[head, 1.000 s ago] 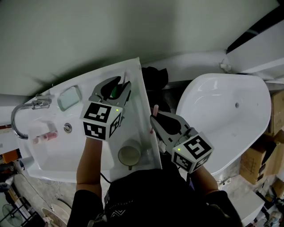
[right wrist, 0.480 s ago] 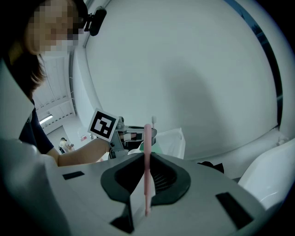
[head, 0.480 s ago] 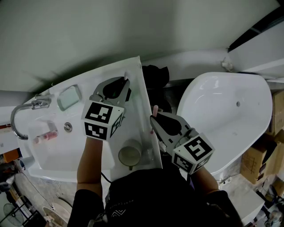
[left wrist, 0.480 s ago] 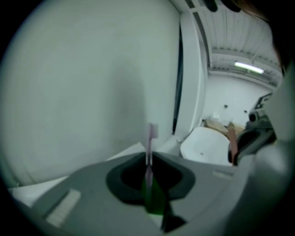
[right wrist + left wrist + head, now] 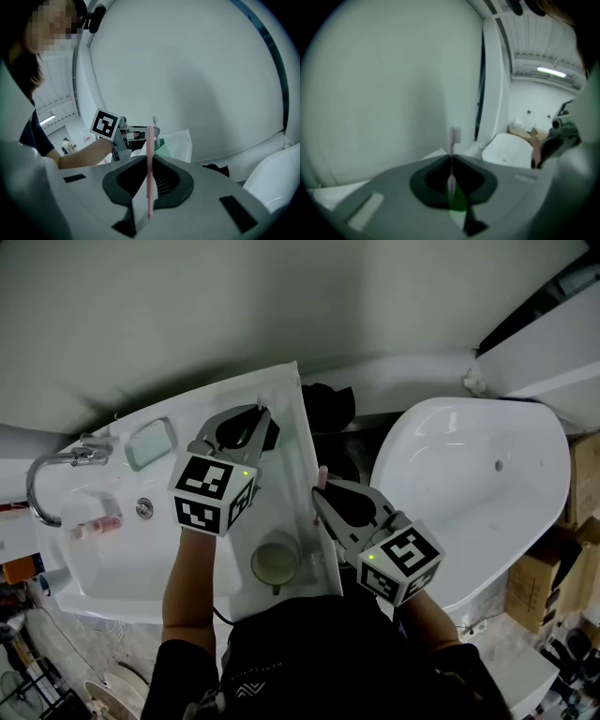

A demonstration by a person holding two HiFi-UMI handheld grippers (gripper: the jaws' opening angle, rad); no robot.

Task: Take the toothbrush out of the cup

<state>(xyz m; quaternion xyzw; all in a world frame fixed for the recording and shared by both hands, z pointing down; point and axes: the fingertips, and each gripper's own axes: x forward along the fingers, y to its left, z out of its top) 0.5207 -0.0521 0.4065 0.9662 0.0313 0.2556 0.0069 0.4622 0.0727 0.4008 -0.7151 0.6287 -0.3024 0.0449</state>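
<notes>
The left gripper (image 5: 451, 159) is closing its jaws on the toothbrush (image 5: 453, 136), already pinching the thin handle. The handle is standing upright in the green cup (image 5: 458, 200) directly beneath the jaws, head pointing up. The right gripper (image 5: 149, 159) is clamping a separate pink toothbrush (image 5: 149, 140) further right. The way out is probably straight up.

Basin (image 5: 122, 559) open across its middle — faucet (image 5: 56, 470) arches over the left rim, soap dish (image 5: 148, 444) at the back. White cup (image 5: 275, 563) occupies the front strip of the counter (image 5: 298, 442); wall (image 5: 234, 306) close behind.
</notes>
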